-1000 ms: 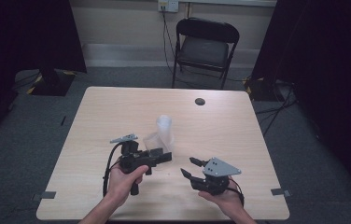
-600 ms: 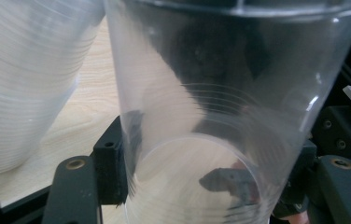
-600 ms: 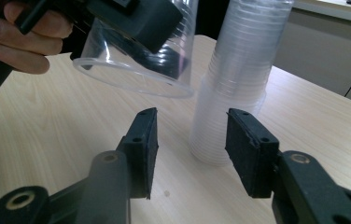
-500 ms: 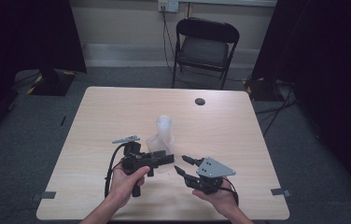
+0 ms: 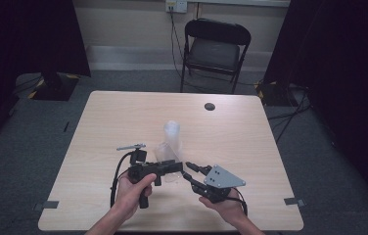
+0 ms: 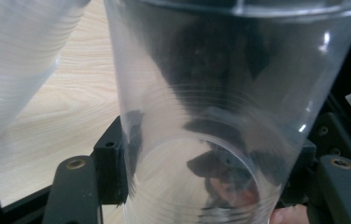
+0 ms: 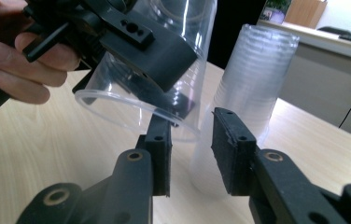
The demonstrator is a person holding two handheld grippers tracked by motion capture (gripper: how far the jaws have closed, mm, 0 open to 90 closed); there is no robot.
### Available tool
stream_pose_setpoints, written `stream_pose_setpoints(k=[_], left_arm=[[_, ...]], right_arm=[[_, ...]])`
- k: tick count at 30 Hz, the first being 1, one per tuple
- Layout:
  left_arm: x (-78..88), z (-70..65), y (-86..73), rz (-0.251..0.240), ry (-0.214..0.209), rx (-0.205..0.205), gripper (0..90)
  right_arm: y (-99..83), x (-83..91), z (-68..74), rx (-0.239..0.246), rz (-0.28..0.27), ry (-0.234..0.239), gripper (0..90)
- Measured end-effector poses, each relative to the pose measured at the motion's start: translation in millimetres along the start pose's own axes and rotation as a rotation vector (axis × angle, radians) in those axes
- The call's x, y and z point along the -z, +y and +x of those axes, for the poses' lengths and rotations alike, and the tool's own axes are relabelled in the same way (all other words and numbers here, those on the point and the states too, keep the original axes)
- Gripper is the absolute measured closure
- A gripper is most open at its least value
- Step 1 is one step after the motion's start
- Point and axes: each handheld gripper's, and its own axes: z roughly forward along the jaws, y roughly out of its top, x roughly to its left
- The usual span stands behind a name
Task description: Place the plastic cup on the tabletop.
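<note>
Clear plastic cup (image 7: pixel 141 88), clamped in left gripper (image 5: pixel 170 168) above table (image 5: pixel 99 127), tilted

Right gripper (image 7: pixel 191 140) parted, empty, just beside rim; cup stack (image 7: pixel 246 93) upright behind. Likely light, thin-walled, slippery, crushable; best gripped gently near stiffer rim

High view overlooks table (image 5: pixel 123 122); 2 gripper views share cups (image 7: pixel 253 84) close-up.

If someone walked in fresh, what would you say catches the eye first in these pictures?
Probably the clear plastic cup clamped in the left tool and held tilted above the table. Just behind it stands a stack of cups, upright near the table's middle, while the right tool hovers open close by.
</note>
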Motion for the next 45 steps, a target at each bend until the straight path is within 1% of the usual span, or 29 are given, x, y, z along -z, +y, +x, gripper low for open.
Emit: stream_pose_setpoints(k=[1,2,3,5,6,9,10,11,12,14,16,19,21,25,27,28,29,31,32,35,38,41,44,45], left_arm=[[-0.7,-1.0,-0.3,-0.003,-0.002,0.002,36.0],[-1.4,-1.7,-0.6,0.0,-0.003,-0.005,36.1],[-1.9,-2.4,-0.7,-0.001,0.002,-0.007,35.7],[-2.7,-4.0,-0.4,0.0,-0.002,-0.038,35.2],[-2.9,-4.2,-0.1,0.005,-0.01,-0.042,35.2],[-5.1,-5.4,-0.7,0.011,-0.024,-0.035,35.2],[-6.1,-6.0,-1.0,0.017,-0.029,-0.036,35.2],[-6.9,-7.0,-1.7,0.025,-0.024,-0.042,35.3],[-7.6,-7.8,-2.4,0.026,-0.032,-0.039,35.3],[-8.1,-9.4,-2.5,0.019,-0.044,-0.037,35.2],[-6.7,-10.9,-1.4,0.008,-0.045,-0.031,35.1],[-5.3,-12.0,-0.5,-0.002,-0.056,-0.031,35.1],[-5.7,-12.7,-0.5,0.002,-0.069,-0.022,35.3],[-8.1,-14.2,-2.1,0.009,-0.086,-0.019,35.3],[-9.4,-14.8,-3.3,0.018,-0.081,-0.025,34.9],[-9.7,-14.4,-3.6,0.019,-0.084,-0.025,34.4],[-9.9,-14.4,-3.6,0.015,-0.089,-0.021,34.3],[-10.1,-14.3,-3.4,0.011,-0.091,-0.032,33.5],[-10.2,-14.2,-3.3,0.01,-0.088,-0.035,32.3],[-10.6,-14.1,-3.3,0.005,-0.063,-0.066,27.8],[-10.8,-13.8,-3.2,-0.006,-0.059,-0.068,25.3],[-10.3,-13.3,-2.7,-0.014,-0.067,-0.078,23.8],[-10.1,-13.9,-2.6,-0.022,-0.067,-0.079,22.0],[-10.0,-14.2,-2.5,-0.025,-0.066,-0.077,21.5]], right_arm=[[0.5,-0.7,1.1,0.003,-0.004,0.001,71.0],[1.0,-1.2,1.8,0.012,-0.006,0.0,72.0],[1.5,-1.7,3.3,0.022,-0.005,-0.005,72.2],[0.4,-2.4,3.5,0.021,-0.011,-0.017,72.8],[-0.2,-2.5,3.0,0.022,-0.015,-0.022,73.9],[-1.3,-4.2,2.1,0.018,-0.027,-0.033,73.3],[-1.4,-5.2,2.3,0.019,-0.03,-0.03,72.7],[-1.5,-6.2,3.0,0.017,-0.036,-0.032,72.7],[-1.0,-6.5,3.9,0.02,-0.046,-0.033,72.4],[1.5,-7.9,6.0,0.035,-0.065,-0.043,71.6],[4.1,-8.9,6.6,0.029,-0.073,-0.045,71.7],[6.6,-9.5,6.4,0.037,-0.091,-0.049,71.8],[8.1,-10.0,6.2,0.045,-0.101,-0.053,71.7],[8.3,-13.0,6.4,0.047,-0.121,-0.056,71.4],[7.7,-14.8,7.1,0.043,-0.126,-0.061,71.9],[7.7,-15.8,7.4,0.054,-0.128,-0.065,72.2],[8.0,-15.7,8.3,0.051,-0.125,-0.067,72.9],[8.3,-15.3,8.8,0.043,-0.128,-0.071,74.5],[8.2,-15.2,9.0,0.042,-0.13,-0.078,75.8],[7.8,-14.6,7.0,0.039,-0.135,-0.103,78.7],[7.0,-12.7,4.6,0.021,-0.126,-0.124,82.2],[6.8,-11.2,4.7,0.026,-0.122,-0.124,85.8],[7.5,-9.8,5.9,0.033,-0.117,-0.125,87.6],[7.8,-9.1,5.6,0.038,-0.108,-0.124,88.4]])
